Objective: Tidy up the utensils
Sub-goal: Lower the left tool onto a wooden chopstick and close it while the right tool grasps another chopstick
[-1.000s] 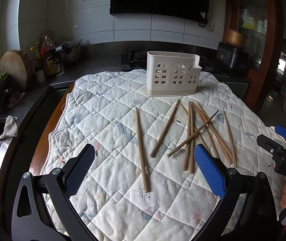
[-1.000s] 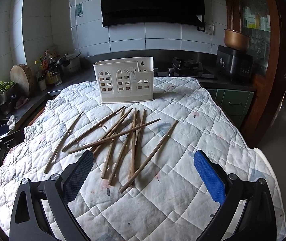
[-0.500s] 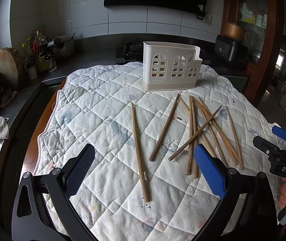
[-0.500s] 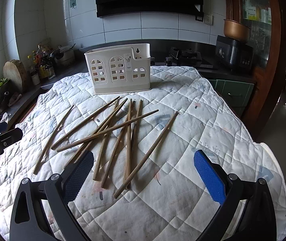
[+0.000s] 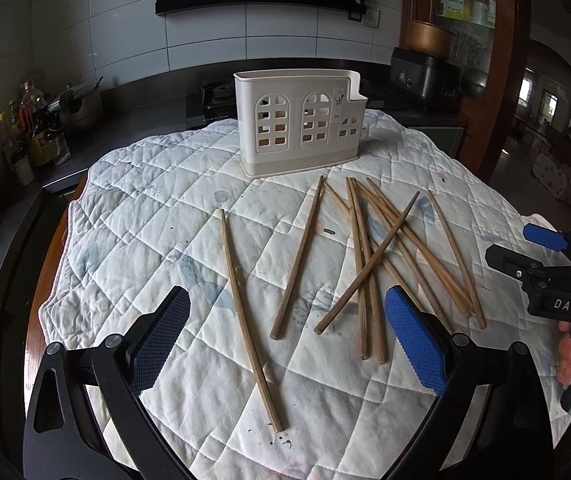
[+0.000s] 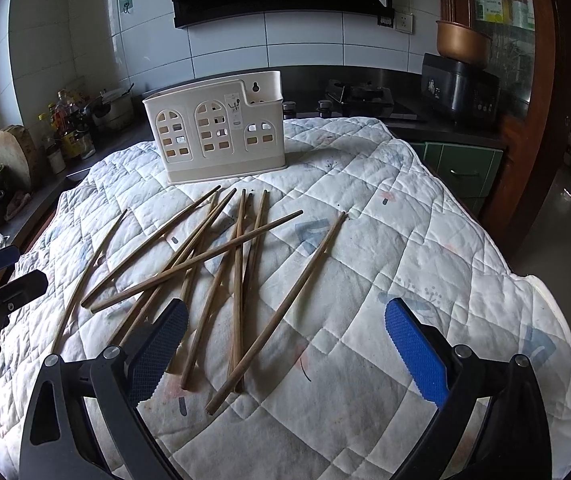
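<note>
Several wooden chopsticks (image 5: 369, 256) lie scattered on a white quilted cloth (image 5: 137, 216), also in the right wrist view (image 6: 221, 256). A cream utensil holder (image 5: 299, 120) with window-shaped cutouts stands upright behind them, also in the right wrist view (image 6: 217, 136). My left gripper (image 5: 285, 344) is open and empty, low over the near ends of the left chopsticks; one long chopstick (image 5: 249, 316) runs between its pads. My right gripper (image 6: 285, 344) is open and empty over the near end of the rightmost chopstick (image 6: 281, 312).
The cloth covers a round table with a wooden rim (image 5: 51, 256). A dark kitchen counter (image 5: 85, 128) with bottles and a pot runs behind. A rice cooker (image 6: 461, 84) and stove (image 6: 361, 96) stand at the back right. The table drops off at right.
Both grippers have moved forward and lower toward the chopsticks and holder, which now appear larger. The chopsticks have not moved. Both stay open.
</note>
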Tool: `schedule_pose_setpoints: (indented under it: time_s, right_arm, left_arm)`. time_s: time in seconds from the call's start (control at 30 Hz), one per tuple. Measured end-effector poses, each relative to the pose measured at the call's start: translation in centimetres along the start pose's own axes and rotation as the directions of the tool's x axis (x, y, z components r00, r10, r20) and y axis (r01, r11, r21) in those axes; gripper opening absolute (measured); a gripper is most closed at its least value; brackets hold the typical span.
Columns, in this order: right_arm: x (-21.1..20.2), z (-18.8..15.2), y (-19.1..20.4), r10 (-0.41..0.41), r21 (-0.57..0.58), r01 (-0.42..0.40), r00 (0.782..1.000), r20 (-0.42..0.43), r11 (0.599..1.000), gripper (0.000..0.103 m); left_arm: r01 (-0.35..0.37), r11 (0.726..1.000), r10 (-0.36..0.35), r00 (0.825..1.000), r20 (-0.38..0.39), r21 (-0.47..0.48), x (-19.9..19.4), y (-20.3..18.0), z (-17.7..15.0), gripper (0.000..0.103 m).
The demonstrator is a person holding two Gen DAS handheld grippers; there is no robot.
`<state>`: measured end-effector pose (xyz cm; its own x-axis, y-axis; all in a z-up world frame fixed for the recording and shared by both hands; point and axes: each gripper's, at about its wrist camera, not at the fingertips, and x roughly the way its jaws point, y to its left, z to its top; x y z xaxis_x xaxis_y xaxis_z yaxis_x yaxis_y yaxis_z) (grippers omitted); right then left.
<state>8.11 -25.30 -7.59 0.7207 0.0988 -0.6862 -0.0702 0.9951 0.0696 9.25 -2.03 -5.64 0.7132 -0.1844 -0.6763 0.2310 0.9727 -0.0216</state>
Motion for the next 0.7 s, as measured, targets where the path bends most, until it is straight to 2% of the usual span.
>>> schedule_pose_setpoints:
  time_s: [0.13,0.17,0.27,0.33,0.57,0.7]
  right_arm:
    - [0.5,0.0,-0.2,0.002,0.003,-0.002,1.0,-0.01,1.0,0.092]
    - [0.7,0.0,-0.3,0.006,0.002,-0.006,1.0,-0.014,1.0,0.09]
    - [1.1,0.1,-0.4,0.01,0.004,-0.01,1.0,-0.026,1.0,0.086]
    - [1.3,0.1,-0.5,0.013,0.011,-0.012,0.999,-0.03,1.0,0.086]
    - [2.1,0.0,-0.4,0.02,0.016,-0.019,0.999,-0.05,1.0,0.082]
    - [2.5,0.1,-0.2,0.022,0.016,-0.021,0.998,-0.058,1.0,0.082]
  left_arm:
    - [0.062,0.995,-0.061,0.998,-0.023,0.076,1.2,-1.0,0.1,0.095]
    - [0.09,0.992,-0.088,0.996,-0.036,0.089,1.6,-1.1,0.1,0.085]
    - [0.165,0.981,-0.157,0.985,-0.077,0.103,2.8,-1.2,0.1,0.08]
    - [0.206,0.97,-0.195,0.977,-0.091,0.127,3.3,-1.4,-0.1,0.072]
    - [0.286,0.942,-0.259,0.952,-0.161,0.174,5.6,-1.5,-0.2,0.05]
    - [0.307,0.936,-0.276,0.944,-0.182,0.175,6.6,-1.2,-0.2,0.033]
